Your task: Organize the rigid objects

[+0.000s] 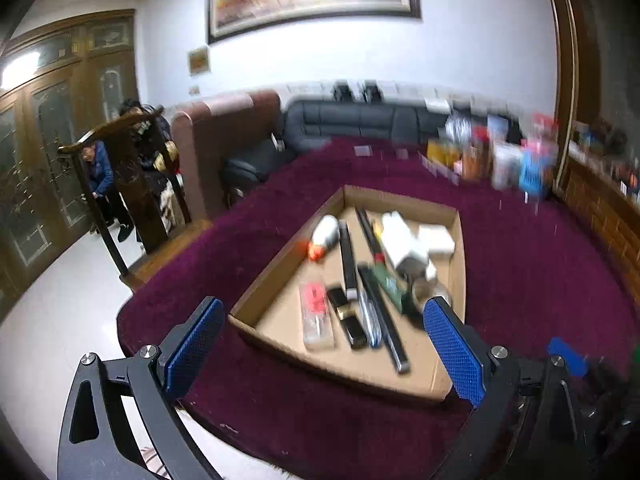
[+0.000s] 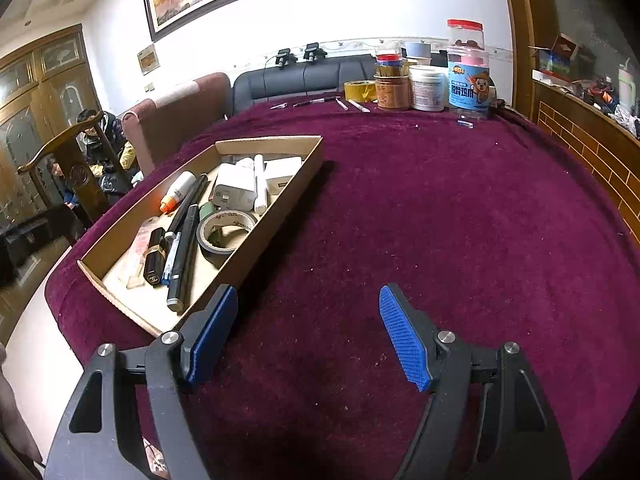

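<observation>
Both the left tongs [image 1: 324,344] and the right tongs [image 2: 308,332] hang apart, empty. The shallow brown cardboard tray [image 2: 280,200] sits left on the purple-clothed surface [image 2: 440,220]; approach loose items slowly and squarely.

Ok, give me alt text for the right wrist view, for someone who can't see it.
The right gripper, jaws open and empty, hovers over a maroon tablecloth beside a shallow cardboard tray holding pens, a tape roll, white chargers and a glue bottle. Jars and a yellow tape roll stand at the table's far edge.
</observation>
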`<action>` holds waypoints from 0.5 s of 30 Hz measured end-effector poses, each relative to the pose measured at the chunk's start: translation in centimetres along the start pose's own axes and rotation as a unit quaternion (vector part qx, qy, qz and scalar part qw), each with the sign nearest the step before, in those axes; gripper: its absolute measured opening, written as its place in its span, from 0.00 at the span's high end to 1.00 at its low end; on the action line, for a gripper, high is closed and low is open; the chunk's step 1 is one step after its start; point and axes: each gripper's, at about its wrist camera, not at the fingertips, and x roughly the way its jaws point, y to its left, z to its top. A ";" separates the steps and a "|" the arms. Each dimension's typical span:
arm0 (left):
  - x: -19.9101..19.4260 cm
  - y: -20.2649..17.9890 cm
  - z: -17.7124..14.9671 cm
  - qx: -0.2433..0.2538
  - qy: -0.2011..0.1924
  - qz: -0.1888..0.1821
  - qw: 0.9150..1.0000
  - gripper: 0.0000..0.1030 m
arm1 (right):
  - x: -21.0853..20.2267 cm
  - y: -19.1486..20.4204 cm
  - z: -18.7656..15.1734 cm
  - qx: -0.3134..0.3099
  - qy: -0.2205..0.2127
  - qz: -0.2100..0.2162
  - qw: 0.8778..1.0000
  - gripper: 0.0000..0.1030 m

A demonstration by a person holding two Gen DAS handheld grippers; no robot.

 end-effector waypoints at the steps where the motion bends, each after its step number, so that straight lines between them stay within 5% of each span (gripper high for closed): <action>1: -1.4 0.6 0.2 -0.013 -0.035 -0.008 0.999 0.05 | -0.1 0.1 0.0 -0.001 -0.003 0.000 1.000 0.28; 4: -7.3 2.0 0.6 -0.046 -0.183 -0.035 0.981 0.01 | -0.8 0.2 0.3 -0.008 -0.017 -0.005 1.000 0.28; 6: -9.8 1.9 0.4 -0.050 -0.238 -0.023 0.970 0.01 | -1.2 0.3 0.6 -0.013 -0.028 -0.009 0.999 0.28; 8: -10.0 1.1 1.0 -0.021 -0.214 -0.025 0.976 0.01 | -1.4 0.4 0.8 -0.013 -0.032 -0.010 0.999 0.28; 11: -7.5 0.7 1.6 0.001 -0.111 -0.103 0.988 0.01 | -1.5 0.4 1.0 -0.012 -0.034 -0.011 0.999 0.28; 15: -4.6 1.4 1.1 -0.021 -0.058 -0.091 0.994 0.01 | -1.8 0.7 1.1 -0.023 -0.037 -0.019 0.999 0.28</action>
